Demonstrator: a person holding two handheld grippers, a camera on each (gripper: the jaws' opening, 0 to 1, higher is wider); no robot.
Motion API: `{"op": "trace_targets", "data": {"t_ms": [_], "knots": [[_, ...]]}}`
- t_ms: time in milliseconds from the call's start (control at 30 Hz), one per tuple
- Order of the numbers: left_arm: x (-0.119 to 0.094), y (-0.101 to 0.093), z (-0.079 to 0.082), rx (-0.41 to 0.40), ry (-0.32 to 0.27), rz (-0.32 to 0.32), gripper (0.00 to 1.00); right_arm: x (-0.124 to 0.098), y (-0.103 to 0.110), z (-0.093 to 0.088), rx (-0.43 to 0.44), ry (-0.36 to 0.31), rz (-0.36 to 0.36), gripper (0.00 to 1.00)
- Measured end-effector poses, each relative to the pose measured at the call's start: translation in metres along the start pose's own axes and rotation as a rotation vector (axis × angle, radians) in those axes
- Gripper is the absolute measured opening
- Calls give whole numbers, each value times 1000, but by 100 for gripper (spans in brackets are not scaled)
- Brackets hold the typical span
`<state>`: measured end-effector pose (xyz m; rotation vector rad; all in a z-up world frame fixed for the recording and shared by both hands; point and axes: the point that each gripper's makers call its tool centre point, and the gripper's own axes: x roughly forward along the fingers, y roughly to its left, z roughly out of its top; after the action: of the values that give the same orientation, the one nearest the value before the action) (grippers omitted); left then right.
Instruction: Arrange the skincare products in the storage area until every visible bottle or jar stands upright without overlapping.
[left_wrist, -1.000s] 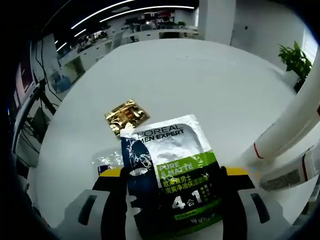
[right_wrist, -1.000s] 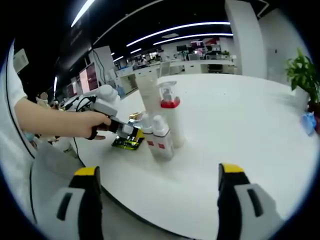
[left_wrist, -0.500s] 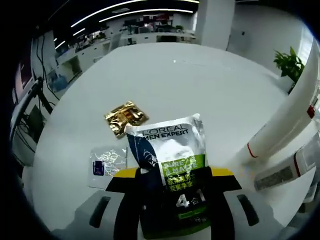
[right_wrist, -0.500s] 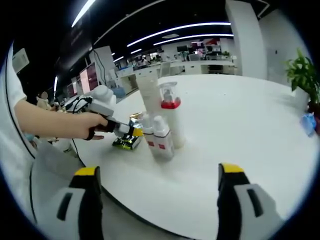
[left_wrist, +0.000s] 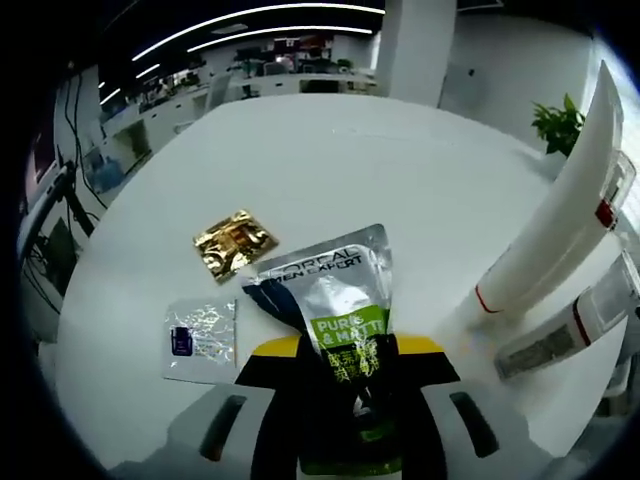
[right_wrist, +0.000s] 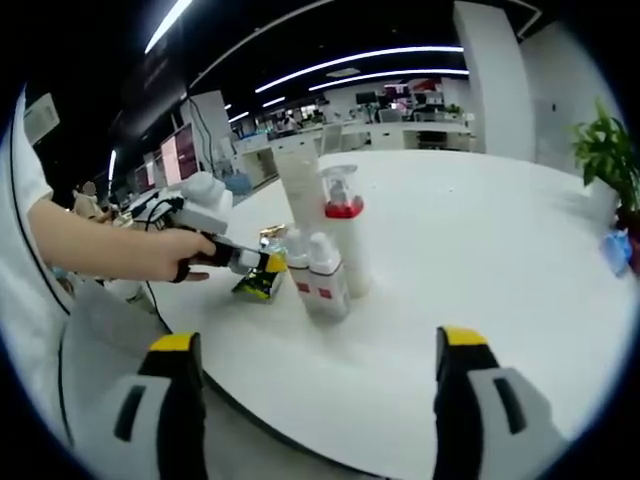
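Note:
My left gripper (left_wrist: 345, 362) is shut on a silver, blue and green L'Oreal sachet (left_wrist: 330, 300), which bends upward from the white table (left_wrist: 400, 170). In the right gripper view a hand holds that left gripper (right_wrist: 248, 262), with the sachet (right_wrist: 258, 285) tilted up off the table beside the bottles. A tall white tube (right_wrist: 300, 185), a pump bottle with a red collar (right_wrist: 345, 235) and two small white bottles (right_wrist: 322, 278) stand upright together. My right gripper (right_wrist: 317, 345) hangs open near the table's front edge, apart from them.
A gold sachet (left_wrist: 233, 243) and a clear sachet with a blue mark (left_wrist: 200, 338) lie flat left of the held one. The white tube (left_wrist: 560, 220) and a small bottle (left_wrist: 560, 335) are close on the right. A potted plant (right_wrist: 605, 150) stands far right.
The left gripper has raised the L'Oreal sachet from lying flat to tilted up off the table and drawn back a little. The right gripper has not moved.

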<state>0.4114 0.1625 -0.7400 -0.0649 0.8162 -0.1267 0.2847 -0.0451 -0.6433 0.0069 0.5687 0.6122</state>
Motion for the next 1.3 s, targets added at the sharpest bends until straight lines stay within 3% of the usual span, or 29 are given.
{"op": "trace_targets", "data": {"t_ms": [467,767,1300], "knots": [[-8,-8,-7,-37,14,-74,14,-7,7,8,-2,-32,-4,96],[-23,-6,-11,-58,1,-115,11,-12,9,13,14,-57,-5,95],[-77,-6,-6,-84,-72,-183,11,-9,26,18,8,-71,40,95]]}}
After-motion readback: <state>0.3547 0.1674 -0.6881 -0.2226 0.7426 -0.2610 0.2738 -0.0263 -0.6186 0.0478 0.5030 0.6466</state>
